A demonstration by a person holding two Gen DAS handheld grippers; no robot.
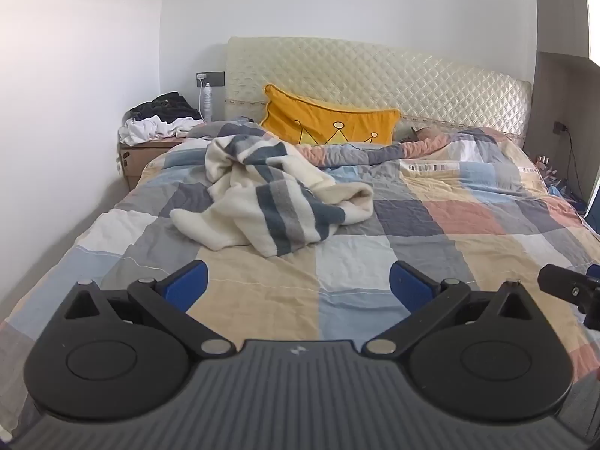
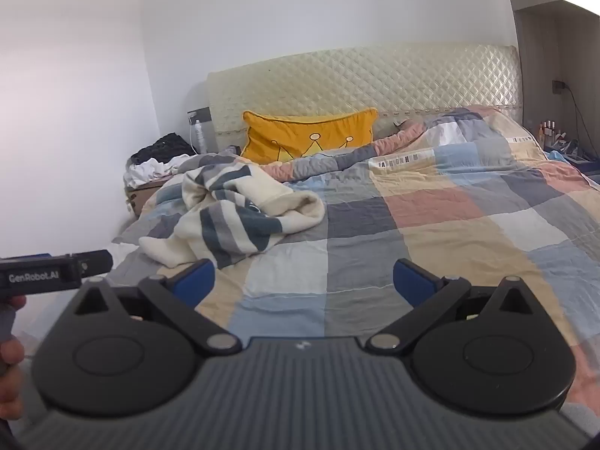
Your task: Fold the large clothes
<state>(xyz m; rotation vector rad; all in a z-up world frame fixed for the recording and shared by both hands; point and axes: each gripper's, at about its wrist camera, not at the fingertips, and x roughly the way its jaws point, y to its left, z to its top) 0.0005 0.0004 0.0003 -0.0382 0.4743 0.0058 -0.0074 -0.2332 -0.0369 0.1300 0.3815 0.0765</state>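
Left gripper (image 1: 298,281) held above the near part of the bed, blue fingers (image 1: 187,285) spread wide, nothing between them. Right gripper (image 2: 303,279) likewise spread and empty, over the checked quilt (image 2: 431,225). The left wrist view catches only a black tip of the right tool at the right edge of the frame; the right wrist view shows the left tool from the side at the left edge, lettered "GenRobot.AI", with the person's hand (image 2: 11,352) below it. The garment to fold, a cream fleece with blue and grey stripes (image 1: 270,198), lies crumpled on the quilt left of centre, well ahead of both grippers and untouched. Behind it a yellow crown pillow (image 1: 330,120) leans on the quilted headboard (image 1: 393,75). Upper left of the frame: a bedside cabinet (image 1: 150,153) heaped with black and white clothes (image 1: 157,120), a white bottle (image 1: 207,103) just beside them below a wall socket. Far right, small bottles on a cluttered surface (image 2: 551,129), too small to make out.
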